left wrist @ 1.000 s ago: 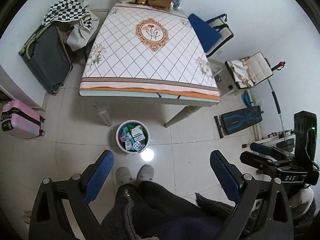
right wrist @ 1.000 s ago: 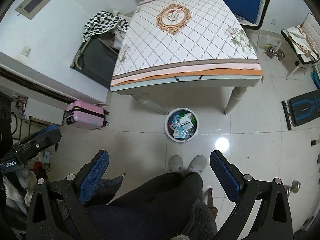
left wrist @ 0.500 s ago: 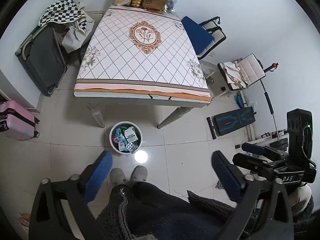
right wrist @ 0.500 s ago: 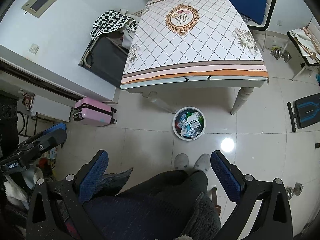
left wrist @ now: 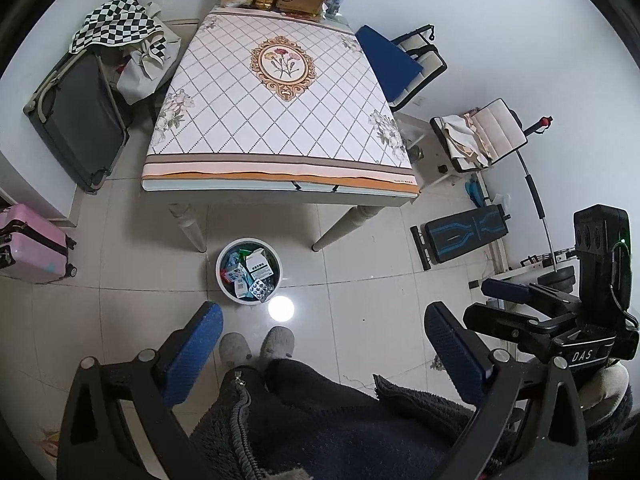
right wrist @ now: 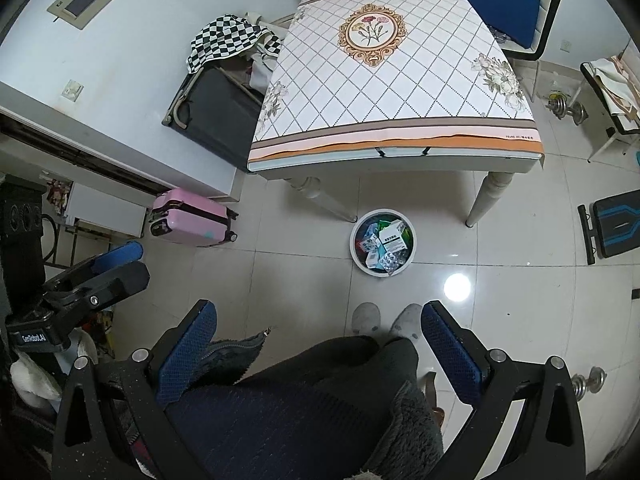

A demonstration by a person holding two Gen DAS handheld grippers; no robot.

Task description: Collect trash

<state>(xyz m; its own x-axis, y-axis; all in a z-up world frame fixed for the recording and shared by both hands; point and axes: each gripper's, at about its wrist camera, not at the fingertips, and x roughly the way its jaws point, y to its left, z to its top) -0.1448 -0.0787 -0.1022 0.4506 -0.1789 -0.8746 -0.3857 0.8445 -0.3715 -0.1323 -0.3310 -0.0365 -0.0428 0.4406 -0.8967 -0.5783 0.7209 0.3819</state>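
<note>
Both grippers, left and right, are held high with fingers wide apart and empty. The trash sits in the bin on the floor, just before the worktop and near the person's slippers. Risk: a step forward could tip the bin, and the glossy tiles may be slippery. The worktop's near part is bare, with boxes at its far edge. Suitcases, chairs and weights crowd the room.

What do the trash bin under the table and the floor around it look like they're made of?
The trash bin: probably plastic, going by its smooth, thin, evenly white rim and wall with a soft sheen. The floor: likely glazed ceramic or polished stone tile, since grout lines split it into large squares and it mirrors a bright lamp spot near the bin.
</note>
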